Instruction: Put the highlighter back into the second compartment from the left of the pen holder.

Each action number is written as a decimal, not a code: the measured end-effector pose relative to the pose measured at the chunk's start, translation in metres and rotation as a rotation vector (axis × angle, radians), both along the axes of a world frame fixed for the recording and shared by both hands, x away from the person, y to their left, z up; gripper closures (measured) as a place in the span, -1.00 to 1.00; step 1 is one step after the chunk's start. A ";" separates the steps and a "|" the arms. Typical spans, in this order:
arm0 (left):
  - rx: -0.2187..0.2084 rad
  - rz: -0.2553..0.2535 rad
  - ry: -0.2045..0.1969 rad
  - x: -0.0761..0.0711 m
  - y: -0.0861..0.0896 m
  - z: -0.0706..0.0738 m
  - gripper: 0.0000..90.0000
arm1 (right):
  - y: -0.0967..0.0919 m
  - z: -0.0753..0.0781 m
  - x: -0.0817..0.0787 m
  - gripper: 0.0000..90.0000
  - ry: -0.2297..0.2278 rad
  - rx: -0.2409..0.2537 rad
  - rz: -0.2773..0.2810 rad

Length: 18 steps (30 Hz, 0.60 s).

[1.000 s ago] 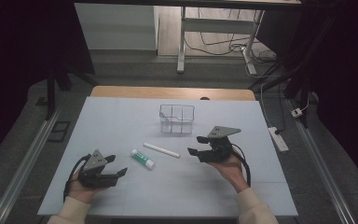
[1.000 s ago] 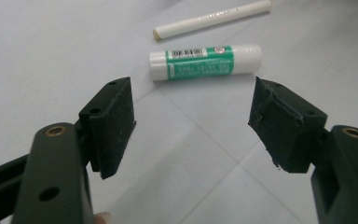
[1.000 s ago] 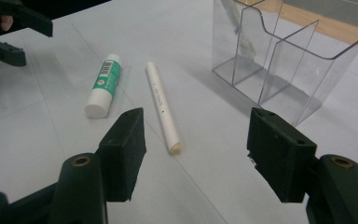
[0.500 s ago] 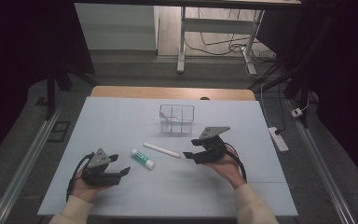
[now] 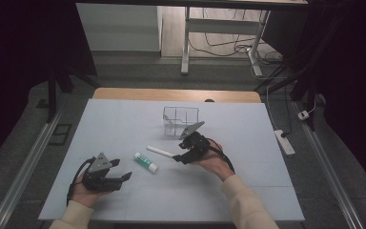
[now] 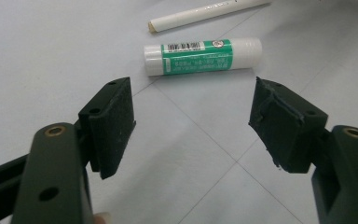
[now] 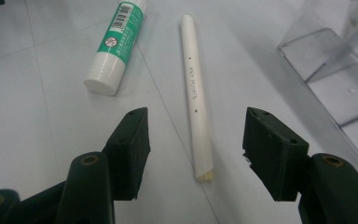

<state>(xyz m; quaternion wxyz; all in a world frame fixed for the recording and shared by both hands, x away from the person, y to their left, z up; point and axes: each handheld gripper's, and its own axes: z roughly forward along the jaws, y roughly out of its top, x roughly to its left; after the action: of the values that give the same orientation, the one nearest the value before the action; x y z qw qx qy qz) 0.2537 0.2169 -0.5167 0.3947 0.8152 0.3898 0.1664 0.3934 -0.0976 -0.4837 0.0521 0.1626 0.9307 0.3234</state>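
My right gripper (image 5: 180, 156) sits at the near end of the white stick (image 5: 160, 151), its fingers (image 7: 130, 149) spread and just now narrowing, with the stick's end (image 7: 204, 163) lying between them, untouched. The stick rests flat on the tabletop (image 5: 248, 138), near the middle. Just left of it lies the green-and-white glue stick (image 5: 146, 162). My left gripper (image 5: 121, 171) rests at the near left, fingers (image 6: 114, 123) spread wide and empty, pointing at the glue stick. A clear divided box (image 5: 181, 119) stands just beyond the right gripper.
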 end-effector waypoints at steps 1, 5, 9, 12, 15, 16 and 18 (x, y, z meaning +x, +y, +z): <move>0.001 -0.001 0.000 0.000 0.000 0.000 -0.33 | 0.003 -0.001 0.001 -0.11 0.007 -0.007 0.002; 0.003 -0.002 0.001 0.000 0.001 0.000 -0.33 | 0.015 -0.007 0.005 -0.10 0.008 -0.016 0.011; 0.004 -0.003 0.002 0.000 0.001 -0.001 -0.33 | 0.024 -0.011 0.008 -0.09 -0.001 -0.032 0.018; 0.005 -0.006 0.003 0.000 0.000 -0.001 -0.33 | 0.031 -0.012 0.010 -0.07 -0.012 -0.026 0.014; 0.008 -0.009 0.002 -0.001 0.001 -0.001 -0.33 | 0.036 -0.014 0.012 -0.04 -0.005 -0.021 0.011; 0.008 -0.009 0.002 -0.001 0.001 -0.001 -0.33 | 0.038 -0.015 0.013 -0.02 -0.004 -0.026 0.016; 0.009 -0.009 0.004 -0.001 0.001 -0.002 -0.33 | 0.041 -0.016 0.013 0.01 -0.006 -0.026 0.020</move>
<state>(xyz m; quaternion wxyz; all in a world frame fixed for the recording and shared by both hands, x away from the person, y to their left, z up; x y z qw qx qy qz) 0.2531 0.2181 -0.5182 0.3909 0.8192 0.3861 0.1647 0.4069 -0.0563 -0.4999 0.0538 0.1515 0.9362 0.3125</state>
